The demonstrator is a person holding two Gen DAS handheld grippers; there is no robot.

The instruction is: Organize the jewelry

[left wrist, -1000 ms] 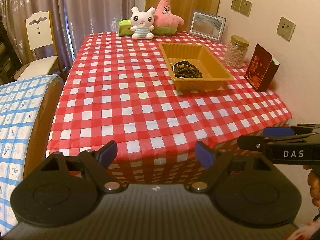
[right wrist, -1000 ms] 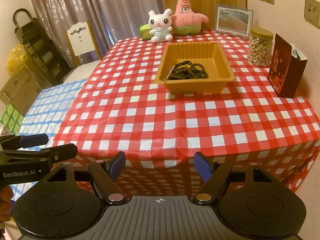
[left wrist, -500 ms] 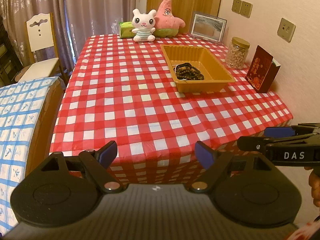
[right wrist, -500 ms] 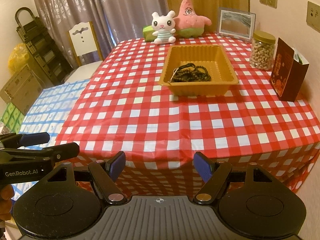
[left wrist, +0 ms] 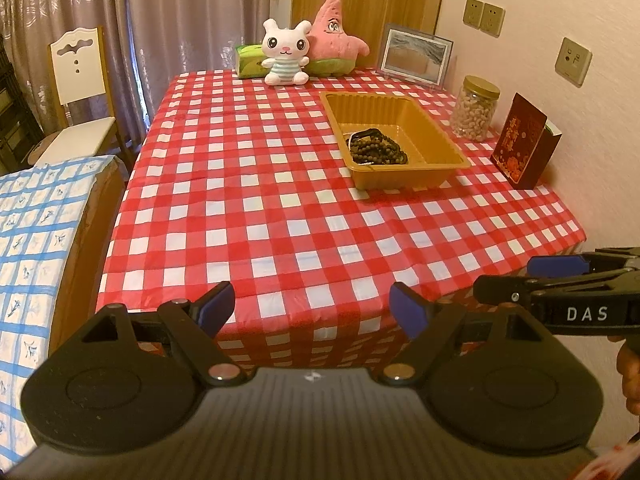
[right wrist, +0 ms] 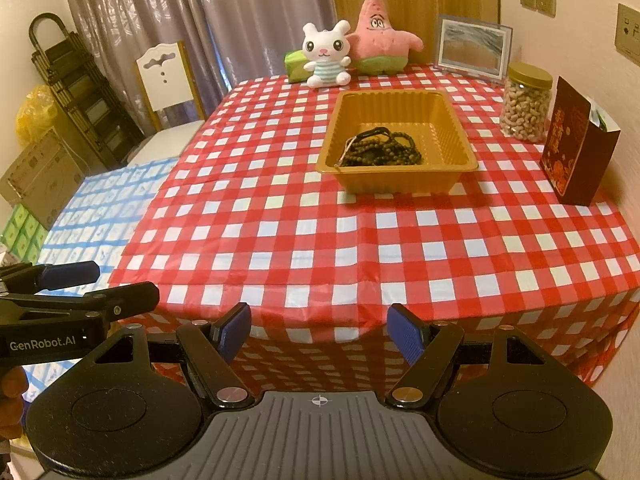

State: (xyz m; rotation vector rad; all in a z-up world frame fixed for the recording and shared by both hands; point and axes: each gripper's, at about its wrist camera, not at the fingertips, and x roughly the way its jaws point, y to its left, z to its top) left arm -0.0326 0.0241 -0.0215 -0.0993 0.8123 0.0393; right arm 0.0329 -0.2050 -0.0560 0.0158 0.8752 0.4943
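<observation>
Dark beaded jewelry [right wrist: 380,148] lies heaped in the near-left corner of the amber tray [right wrist: 460,136], which sits higher in both views than a second ago, so both grippers, left [left wrist: 312,308] and right [right wrist: 319,334], jaws spread and empty, are backing off, suggesting tidying finished.

My two wrist cameras look forward from just off the worktop's [left wrist: 280,208] near edge, side by side; both share the tray [right wrist: 400,184] and far wall.
</observation>
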